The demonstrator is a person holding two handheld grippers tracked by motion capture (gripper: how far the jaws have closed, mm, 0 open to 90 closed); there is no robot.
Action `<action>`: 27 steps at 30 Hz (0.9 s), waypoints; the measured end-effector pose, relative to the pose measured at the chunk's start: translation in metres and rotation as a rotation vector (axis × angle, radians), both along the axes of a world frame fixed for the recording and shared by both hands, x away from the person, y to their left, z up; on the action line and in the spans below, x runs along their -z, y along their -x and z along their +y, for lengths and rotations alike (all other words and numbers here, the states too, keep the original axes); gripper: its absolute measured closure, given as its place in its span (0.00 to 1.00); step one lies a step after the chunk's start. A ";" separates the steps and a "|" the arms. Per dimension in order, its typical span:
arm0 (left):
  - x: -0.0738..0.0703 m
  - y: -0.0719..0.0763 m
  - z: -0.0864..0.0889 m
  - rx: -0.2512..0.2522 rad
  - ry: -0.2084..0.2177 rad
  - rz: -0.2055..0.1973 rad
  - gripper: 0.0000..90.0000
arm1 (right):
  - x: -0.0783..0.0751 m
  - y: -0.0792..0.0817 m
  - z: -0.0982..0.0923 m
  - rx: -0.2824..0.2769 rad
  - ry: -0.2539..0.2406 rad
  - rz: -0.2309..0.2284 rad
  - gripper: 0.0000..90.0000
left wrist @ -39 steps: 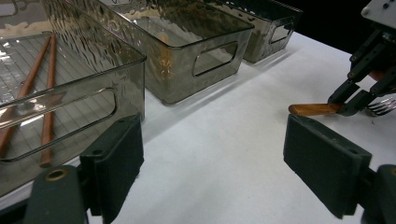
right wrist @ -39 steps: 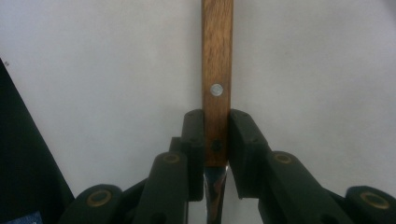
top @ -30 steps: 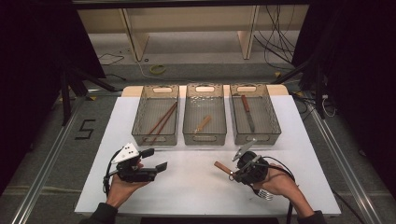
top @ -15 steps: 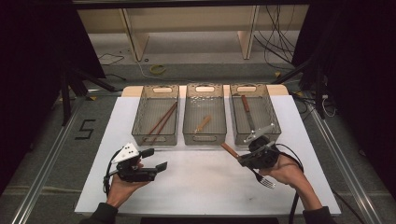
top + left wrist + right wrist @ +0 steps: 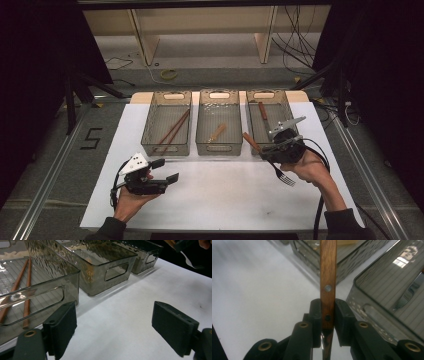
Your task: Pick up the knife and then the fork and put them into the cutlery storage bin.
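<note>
My right gripper (image 5: 267, 148) is shut on a fork (image 5: 251, 141) with a wooden handle. It hangs above the table at the front left corner of the right bin (image 5: 264, 94). The handle points left and away, and the metal tines (image 5: 286, 179) point back toward the hand. In the right gripper view the pads (image 5: 315, 312) pinch the handle (image 5: 328, 270) near its lower rivet. My left gripper (image 5: 167, 170) is open with nothing between its fingers and rests low in front of the left bin (image 5: 165, 148). In its own view the left gripper (image 5: 115, 315) faces bare white table.
Three clear grey bins stand in a row at the back of the white mat. The left one holds two chopsticks (image 5: 172, 131), the middle bin (image 5: 218, 148) a short wooden-handled piece (image 5: 217, 132), the right one a knife (image 5: 263, 112).
My right gripper has risen and moved away from the person toward the right bin, carrying the fork. The left gripper has stayed in place.
</note>
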State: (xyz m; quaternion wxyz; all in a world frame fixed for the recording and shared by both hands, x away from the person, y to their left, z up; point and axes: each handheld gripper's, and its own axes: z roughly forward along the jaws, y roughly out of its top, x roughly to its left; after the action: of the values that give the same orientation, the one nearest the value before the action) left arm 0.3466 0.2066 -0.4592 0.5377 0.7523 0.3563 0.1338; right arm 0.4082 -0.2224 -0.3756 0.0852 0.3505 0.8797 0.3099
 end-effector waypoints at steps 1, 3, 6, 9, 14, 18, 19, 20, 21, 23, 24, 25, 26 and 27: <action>0.000 0.000 0.000 -0.001 0.001 0.001 0.22 | -0.002 -0.002 0.000 0.005 -0.007 -0.002 0.86; 0.000 0.000 0.000 0.000 0.000 0.000 0.22 | -0.006 -0.006 -0.002 0.010 -0.016 -0.012 0.86; 0.000 0.000 0.001 0.001 0.000 -0.001 0.22 | -0.011 -0.013 -0.003 0.027 -0.019 -0.021 0.86; 0.000 0.000 0.001 0.001 0.001 -0.001 0.22 | -0.015 -0.019 -0.004 0.033 -0.022 -0.030 0.86; 0.000 0.000 0.000 0.001 0.003 -0.002 0.22 | -0.022 -0.029 -0.006 0.061 -0.031 -0.038 0.86; 0.000 0.000 0.000 0.001 0.004 -0.002 0.22 | -0.026 -0.037 -0.008 0.081 -0.039 -0.041 0.86; 0.000 0.000 0.000 0.001 0.003 -0.002 0.22 | -0.027 -0.038 -0.008 0.085 -0.039 -0.042 0.86; 0.000 0.000 0.000 0.000 0.004 -0.002 0.22 | -0.028 -0.040 -0.008 0.090 -0.040 -0.044 0.86; 0.000 0.000 0.000 0.000 0.004 -0.002 0.22 | -0.029 -0.042 -0.009 0.095 -0.043 -0.046 0.86; 0.000 0.000 0.001 0.000 0.005 -0.002 0.22 | -0.032 -0.045 -0.009 0.101 -0.045 -0.052 0.86; 0.000 0.000 0.001 -0.001 0.006 -0.002 0.22 | -0.033 -0.047 -0.010 0.103 -0.048 -0.054 0.86; 0.000 0.000 0.001 -0.002 0.006 -0.002 0.22 | -0.035 -0.048 -0.010 0.107 -0.048 -0.055 0.86; 0.000 0.000 0.001 0.000 0.006 -0.002 0.22 | -0.036 -0.049 -0.010 0.111 -0.048 -0.058 0.86; 0.000 0.000 0.001 0.000 0.005 -0.002 0.22 | -0.037 -0.051 -0.010 0.112 -0.047 -0.059 0.86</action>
State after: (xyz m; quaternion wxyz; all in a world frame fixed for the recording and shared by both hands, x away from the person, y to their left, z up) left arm 0.3469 0.2071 -0.4595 0.5401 0.7507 0.3563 0.1336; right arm 0.4590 -0.2325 -0.3382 0.1203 0.3918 0.8483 0.3354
